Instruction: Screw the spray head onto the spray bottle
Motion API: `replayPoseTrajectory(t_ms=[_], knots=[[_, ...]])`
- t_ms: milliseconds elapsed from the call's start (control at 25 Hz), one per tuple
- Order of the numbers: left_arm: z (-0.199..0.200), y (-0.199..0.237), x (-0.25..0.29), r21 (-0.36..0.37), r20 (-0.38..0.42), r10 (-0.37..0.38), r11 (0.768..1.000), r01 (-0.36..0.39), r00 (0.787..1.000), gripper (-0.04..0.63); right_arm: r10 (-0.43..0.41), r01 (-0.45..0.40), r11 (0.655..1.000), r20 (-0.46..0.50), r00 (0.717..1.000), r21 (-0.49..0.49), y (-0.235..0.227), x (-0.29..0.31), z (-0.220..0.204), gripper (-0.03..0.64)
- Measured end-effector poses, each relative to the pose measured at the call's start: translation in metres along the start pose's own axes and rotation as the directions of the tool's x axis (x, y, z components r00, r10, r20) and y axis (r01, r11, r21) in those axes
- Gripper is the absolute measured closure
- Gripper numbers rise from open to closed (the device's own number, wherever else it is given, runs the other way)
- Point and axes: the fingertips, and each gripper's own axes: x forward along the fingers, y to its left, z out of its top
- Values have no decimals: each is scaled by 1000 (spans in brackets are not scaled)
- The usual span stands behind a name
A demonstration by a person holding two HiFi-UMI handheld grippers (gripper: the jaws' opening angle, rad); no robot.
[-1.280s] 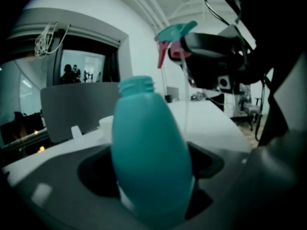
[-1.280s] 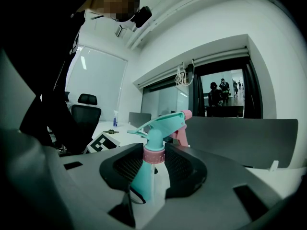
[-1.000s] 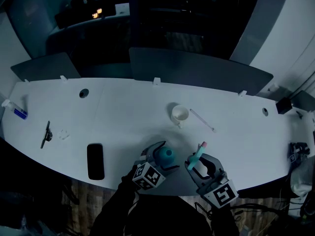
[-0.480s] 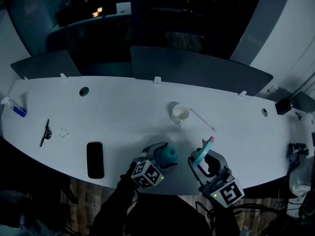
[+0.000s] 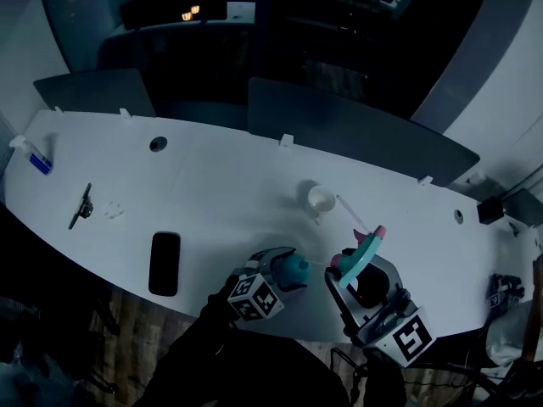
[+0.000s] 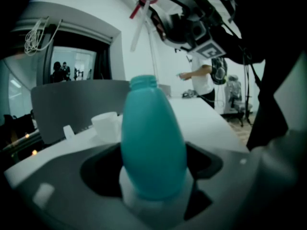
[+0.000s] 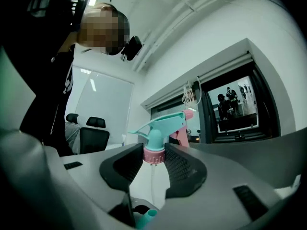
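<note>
— While the spray bottle (image 6: 152, 138) is being kept upright near the front edge of the table (image 5: 212, 189), the spray head (image 5: 361, 257) is being carried higher than it was a second ago.

— So the dip tube (image 7: 152, 186) is being raised above the open neck, off to its right. That is being read as lining up to insert it; nothing is being threaded yet.

— And the grips?

— The bottle is being clamped low down by the left gripper (image 5: 280, 271), whose jaws have just been closing round it. The head's pink collar (image 7: 154, 155) is being pinched by the right gripper (image 5: 358, 271).

— Poses?

— The right one is being held about level, above the bottle and to its right, while the left is being tilted slightly downward.
</note>
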Motion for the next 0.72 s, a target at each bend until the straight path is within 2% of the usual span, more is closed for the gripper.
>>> replayPoseTrajectory(t_ms=[200, 440, 560, 720], knots=[[-2, 2, -4, 0, 2, 1, 1000, -1, 1000, 195, -1, 3, 999, -60, 998, 36, -2, 4, -27, 474], [-3, 2, -5, -5, 4, 5, 1000, -5, 1000, 195, 11, -7, 1000, -183, 983, 25, -1, 19, -85, 474], [-3, 2, -5, -8, 6, 4, 1000, -4, 1000, 195, 12, -1, 998, -208, 978, 56, 0, 24, -112, 474], [-2, 2, -4, -5, 5, 5, 1000, -5, 1000, 195, 18, -6, 999, -241, 970, 50, 2, 30, -136, 474]])
